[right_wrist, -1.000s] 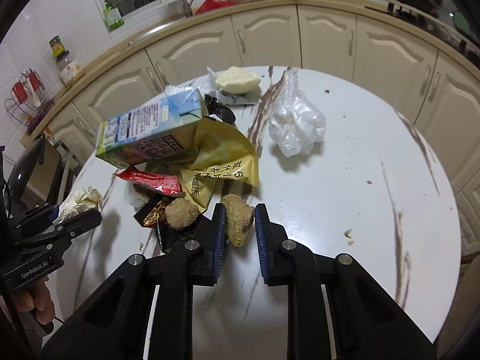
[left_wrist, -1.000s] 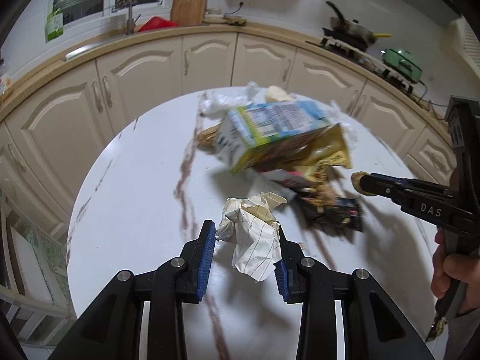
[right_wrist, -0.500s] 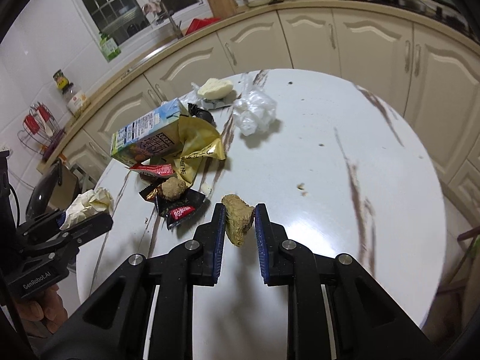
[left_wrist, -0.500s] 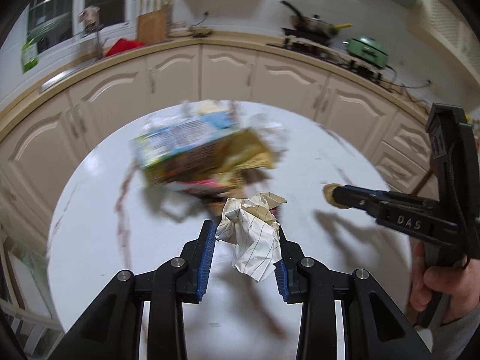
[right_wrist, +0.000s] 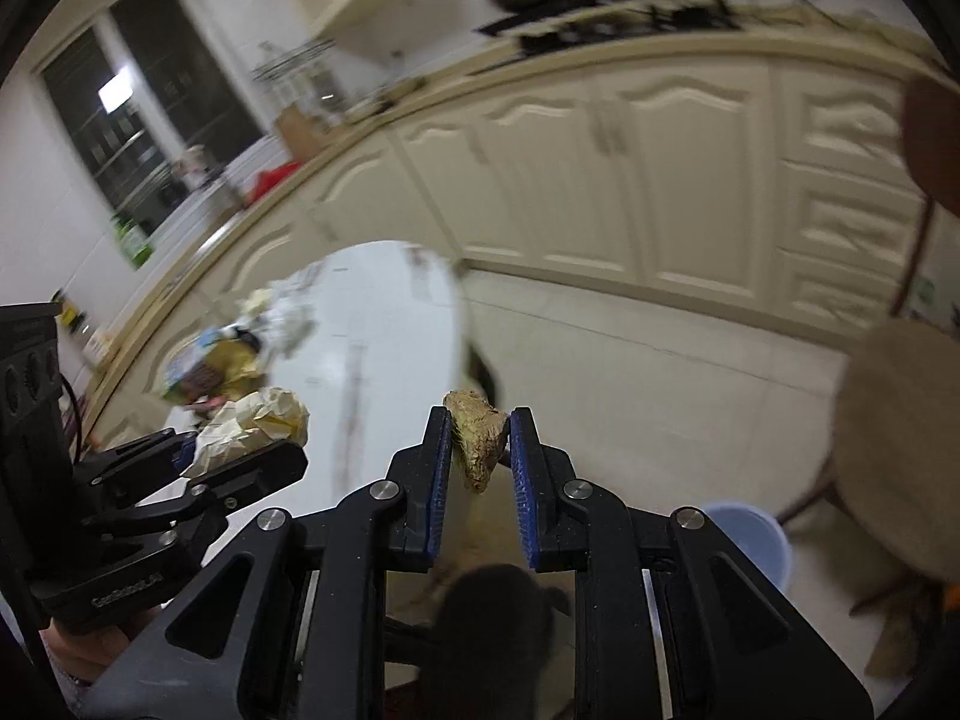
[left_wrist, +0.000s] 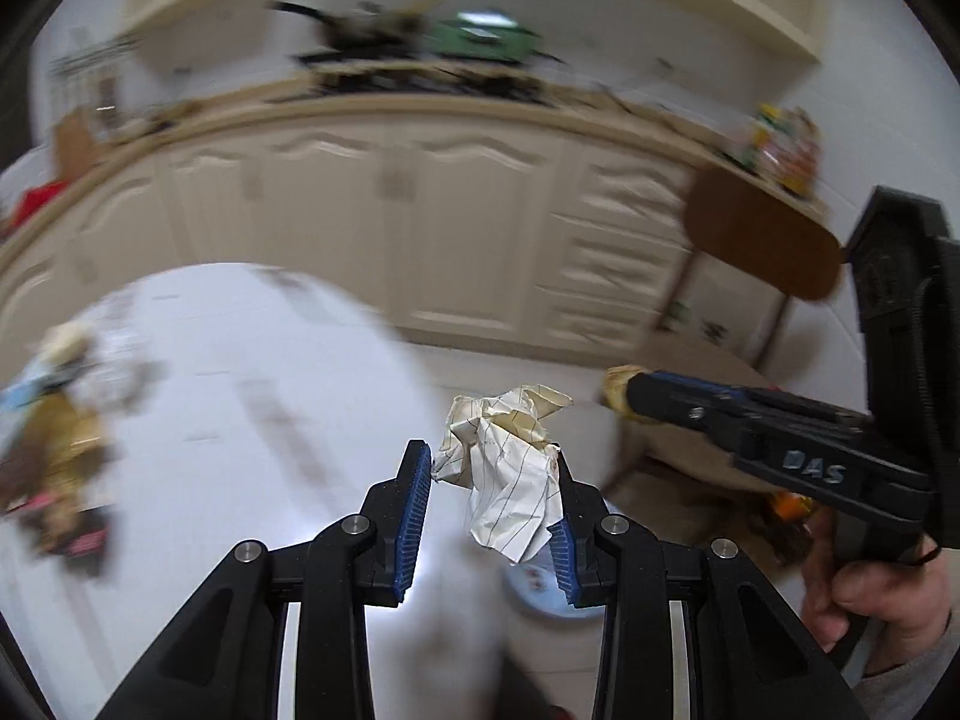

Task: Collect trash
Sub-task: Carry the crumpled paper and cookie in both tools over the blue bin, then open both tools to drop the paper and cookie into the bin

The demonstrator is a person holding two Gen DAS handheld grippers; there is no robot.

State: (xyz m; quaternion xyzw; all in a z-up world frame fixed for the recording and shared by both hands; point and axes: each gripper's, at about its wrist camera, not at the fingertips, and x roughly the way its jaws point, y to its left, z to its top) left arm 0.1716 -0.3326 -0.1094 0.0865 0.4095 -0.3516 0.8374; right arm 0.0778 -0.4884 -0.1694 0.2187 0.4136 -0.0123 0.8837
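My left gripper is shut on a crumpled ball of lined paper, held just past the right edge of the white round table. In the right wrist view the same paper sits in the left gripper at the lower left. My right gripper is shut on a brownish lump of food scrap over the floor; in the left wrist view it reaches in from the right. A pale blue bin stands on the floor below; its rim shows under my left fingers.
A pile of wrappers and a carton lies on the table's far left, the same pile showing small in the right wrist view. A chair with a brown back stands at the right. Cream cabinets curve behind. The picture is motion-blurred.
Both grippers have swung right, off the middle of the table and past its edge over the floor. The trash pile has slid to the left of view. Both grips are unchanged.
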